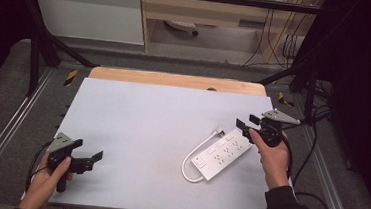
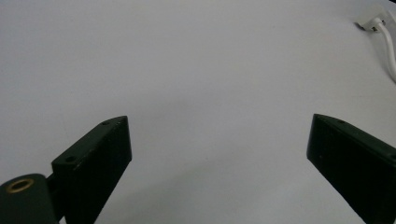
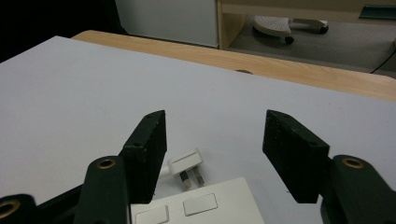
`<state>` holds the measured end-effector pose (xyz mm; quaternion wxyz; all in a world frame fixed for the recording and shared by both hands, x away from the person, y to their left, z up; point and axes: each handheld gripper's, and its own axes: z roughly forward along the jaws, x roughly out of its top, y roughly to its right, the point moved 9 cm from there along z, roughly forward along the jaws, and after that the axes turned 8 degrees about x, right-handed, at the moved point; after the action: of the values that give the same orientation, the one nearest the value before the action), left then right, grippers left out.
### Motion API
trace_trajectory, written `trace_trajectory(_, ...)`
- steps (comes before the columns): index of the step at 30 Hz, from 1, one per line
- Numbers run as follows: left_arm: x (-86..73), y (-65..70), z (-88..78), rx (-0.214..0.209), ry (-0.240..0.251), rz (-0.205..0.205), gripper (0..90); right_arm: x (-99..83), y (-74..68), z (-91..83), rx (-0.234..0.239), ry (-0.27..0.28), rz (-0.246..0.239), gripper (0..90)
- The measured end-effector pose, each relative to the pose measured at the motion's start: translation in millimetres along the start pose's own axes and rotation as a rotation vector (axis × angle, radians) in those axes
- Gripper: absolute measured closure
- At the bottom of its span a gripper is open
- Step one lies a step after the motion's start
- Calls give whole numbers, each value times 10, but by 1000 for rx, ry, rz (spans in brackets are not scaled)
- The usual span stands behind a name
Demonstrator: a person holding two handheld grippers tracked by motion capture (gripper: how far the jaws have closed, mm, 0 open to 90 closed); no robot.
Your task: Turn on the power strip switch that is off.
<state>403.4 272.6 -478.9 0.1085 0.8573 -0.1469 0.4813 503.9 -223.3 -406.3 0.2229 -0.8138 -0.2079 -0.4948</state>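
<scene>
Grey table (image 1: 136, 130), wooden edge behind; right gripper (image 3: 212, 140) jaws apart over white power strip (image 1: 222, 155) (plug (image 3: 187, 169) just beyond), gripping nothing; left gripper (image 2: 217, 154) wide open, well apart.

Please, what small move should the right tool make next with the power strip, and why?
Probably lower the right tool a little onto the far end of the power strip. Its jaws stand apart above that end with nothing between them, and the plug lies on the table just beyond. The left tool rests open, far away.
</scene>
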Motion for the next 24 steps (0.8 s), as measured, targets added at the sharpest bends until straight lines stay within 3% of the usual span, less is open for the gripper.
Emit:
trace_trajectory(11,10,-4,-5,6,8,5,66,-87,102,102,-10,-12,20,506)
trace_trajectory(24,1,0,-3,3,1,5,66,-244,121,205,-1,-21,32,614)
